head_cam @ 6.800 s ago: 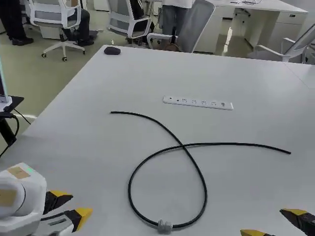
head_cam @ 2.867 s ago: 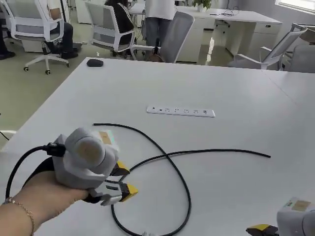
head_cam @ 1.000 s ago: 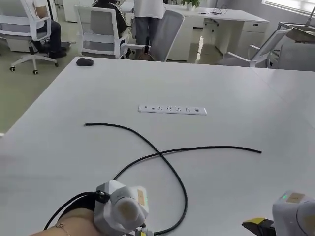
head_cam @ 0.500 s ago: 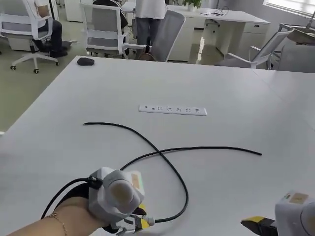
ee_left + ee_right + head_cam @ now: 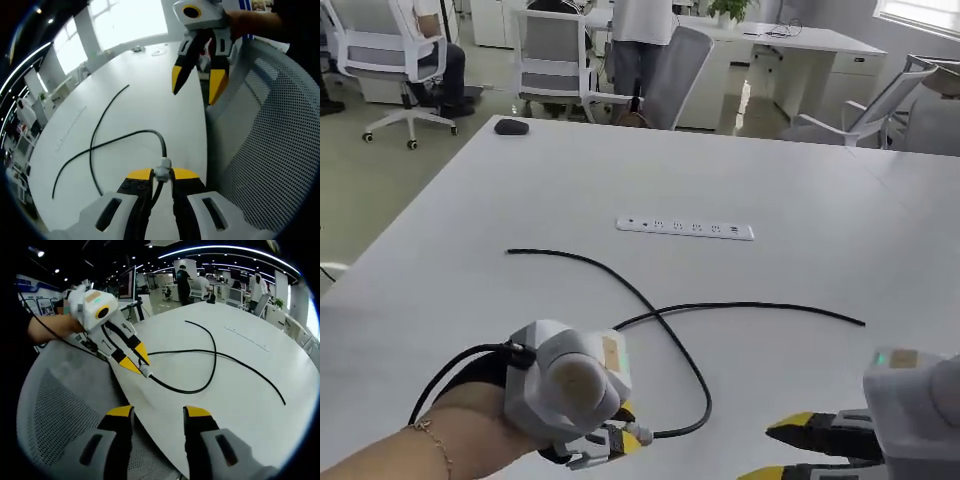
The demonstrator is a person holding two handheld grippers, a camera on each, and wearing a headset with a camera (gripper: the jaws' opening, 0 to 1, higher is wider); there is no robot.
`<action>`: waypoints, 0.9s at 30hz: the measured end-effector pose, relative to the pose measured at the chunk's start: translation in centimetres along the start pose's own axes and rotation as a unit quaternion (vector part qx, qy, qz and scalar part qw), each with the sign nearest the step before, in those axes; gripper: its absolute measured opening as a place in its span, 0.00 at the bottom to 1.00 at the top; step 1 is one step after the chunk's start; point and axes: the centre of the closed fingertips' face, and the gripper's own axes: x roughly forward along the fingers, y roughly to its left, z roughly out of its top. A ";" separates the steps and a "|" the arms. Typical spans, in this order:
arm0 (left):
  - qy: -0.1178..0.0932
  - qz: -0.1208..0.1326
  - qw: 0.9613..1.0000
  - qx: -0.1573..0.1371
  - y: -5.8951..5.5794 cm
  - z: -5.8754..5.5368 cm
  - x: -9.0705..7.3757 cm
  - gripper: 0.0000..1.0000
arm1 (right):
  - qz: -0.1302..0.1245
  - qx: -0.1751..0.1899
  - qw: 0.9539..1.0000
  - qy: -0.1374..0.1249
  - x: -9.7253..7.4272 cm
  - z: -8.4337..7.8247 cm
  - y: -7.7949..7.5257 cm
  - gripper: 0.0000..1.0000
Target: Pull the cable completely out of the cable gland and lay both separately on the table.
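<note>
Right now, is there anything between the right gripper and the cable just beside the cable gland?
Nothing visible does. The left gripper is shut on the cable gland, and the cable leaves it over the table. The open right gripper faces that stretch across free space.

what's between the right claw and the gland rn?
Bare table, per the right gripper view: nothing between the right claw and the cable gland in the left claw. The cable leaves it sideways.
</note>
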 end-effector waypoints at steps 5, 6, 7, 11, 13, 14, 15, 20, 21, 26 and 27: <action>-0.009 -0.005 1.000 0.006 -0.9 1.0 -1.0 0.14 | 0.046 -0.071 0.996 0.026 1.6 1.7 0.9 0.41; -0.010 -0.017 1.000 0.010 -1.4 1.3 -1.4 0.05 | 0.057 -0.083 0.995 0.025 2.1 2.3 1.1 0.42; -0.037 -0.018 0.999 -0.012 -2.0 2.6 -1.6 0.02 | 0.064 -0.093 0.993 0.021 2.5 2.7 1.3 0.42; -0.047 0.008 0.999 0.005 -1.0 3.2 -2.2 0.03 | 0.093 -0.116 0.988 0.036 5.2 2.7 1.9 0.43; -0.018 0.004 1.000 -0.008 -0.6 1.7 -1.9 0.03 | 0.087 -0.141 0.984 0.062 6.0 1.7 1.3 0.45; -0.018 0.012 1.000 -0.001 0.0 1.5 -1.9 0.03 | 0.083 -0.133 0.986 0.060 6.3 1.7 1.2 0.45; -0.018 0.009 1.000 -0.005 -0.1 1.5 -2.1 0.03 | 0.080 -0.128 0.986 0.065 6.5 1.5 1.0 0.44; -0.007 -0.009 1.000 -0.002 -0.6 0.3 -1.7 0.03 | 0.093 -0.139 0.982 0.089 7.4 0.1 1.5 0.41; -0.001 -0.013 1.000 -0.002 -0.7 0.0 -1.5 0.03 | 0.094 -0.144 0.980 0.096 7.6 -0.3 1.5 0.41; 0.018 -0.038 0.999 0.002 -1.6 -1.3 0.0 0.03 | 0.108 -0.151 0.977 0.102 8.4 -0.5 2.3 0.38; 0.027 -0.047 0.998 0.007 -1.9 -1.8 0.3 0.03 | 0.114 -0.151 0.976 0.105 8.7 -0.7 2.7 0.37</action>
